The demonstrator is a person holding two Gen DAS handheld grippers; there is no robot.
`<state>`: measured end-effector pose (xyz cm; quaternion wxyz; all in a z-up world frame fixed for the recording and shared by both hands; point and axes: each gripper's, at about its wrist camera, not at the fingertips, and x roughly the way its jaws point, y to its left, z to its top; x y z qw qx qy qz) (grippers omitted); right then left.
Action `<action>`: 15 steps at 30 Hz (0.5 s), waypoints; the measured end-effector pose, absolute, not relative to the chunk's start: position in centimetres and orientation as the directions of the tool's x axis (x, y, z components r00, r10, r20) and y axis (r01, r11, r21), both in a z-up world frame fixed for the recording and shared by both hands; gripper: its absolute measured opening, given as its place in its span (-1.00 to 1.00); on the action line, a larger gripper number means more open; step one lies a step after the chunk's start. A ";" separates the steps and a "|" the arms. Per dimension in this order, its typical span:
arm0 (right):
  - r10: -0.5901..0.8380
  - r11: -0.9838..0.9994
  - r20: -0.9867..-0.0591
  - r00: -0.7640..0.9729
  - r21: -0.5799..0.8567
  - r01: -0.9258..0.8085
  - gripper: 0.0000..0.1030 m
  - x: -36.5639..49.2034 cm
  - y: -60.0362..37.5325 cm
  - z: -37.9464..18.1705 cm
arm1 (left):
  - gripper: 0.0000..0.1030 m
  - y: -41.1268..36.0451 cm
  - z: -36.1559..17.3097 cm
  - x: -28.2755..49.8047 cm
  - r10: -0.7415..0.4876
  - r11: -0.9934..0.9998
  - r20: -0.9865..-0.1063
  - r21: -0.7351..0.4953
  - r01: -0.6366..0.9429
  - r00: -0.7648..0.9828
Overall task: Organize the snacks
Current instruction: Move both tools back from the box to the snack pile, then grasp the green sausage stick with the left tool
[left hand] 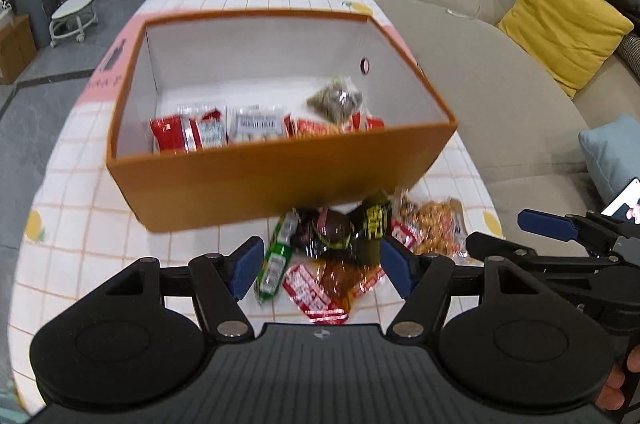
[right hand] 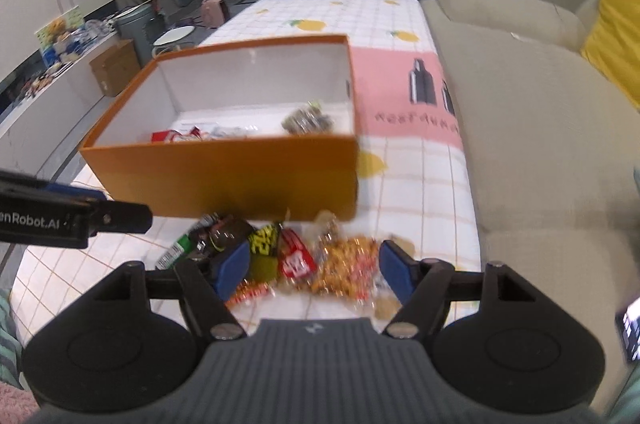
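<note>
An orange box (left hand: pixel 260 180) with a white inside stands on the table and holds red packets (left hand: pixel 188 134), a white packet (left hand: pixel 256 128) and a dark bag (left hand: pixel 336 100). A pile of snacks lies in front of it: a green packet (left hand: pixel 276 264), a red-and-white packet (left hand: pixel 316 296), a dark packet (left hand: pixel 332 232), a yellow-black packet (left hand: pixel 376 220) and an orange bag (left hand: pixel 432 224). My left gripper (left hand: pixel 322 264) hovers open above the pile's left part. My right gripper (right hand: pixel 314 268) is open over the orange bag (right hand: pixel 344 268) and a red packet (right hand: pixel 296 260); neither gripper presses on anything.
The table's checked cloth (left hand: pixel 80 224) carries lemon prints, and a pink mat (right hand: pixel 400 84) lies under the box (right hand: pixel 224 176). A beige sofa (left hand: pixel 480 84) with a yellow cushion (left hand: pixel 560 24) runs along the right edge. The two grippers are side by side.
</note>
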<state>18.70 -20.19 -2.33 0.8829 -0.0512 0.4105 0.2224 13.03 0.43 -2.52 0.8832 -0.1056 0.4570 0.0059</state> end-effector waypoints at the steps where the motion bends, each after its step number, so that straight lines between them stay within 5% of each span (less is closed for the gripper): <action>1: 0.345 0.900 -0.749 0.565 0.093 -0.426 0.35 18.6 -20.4 -2.8 | 0.51 0.4 -3.0 12.9 -0.084 0.979 -0.810 -0.177 -0.105 0.580; 15: 0.297 0.909 -0.790 0.536 0.063 -0.411 0.35 19.6 -20.1 -7.9 | 0.51 1.1 -8.4 13.5 -0.048 0.981 -0.849 -0.141 -0.137 0.527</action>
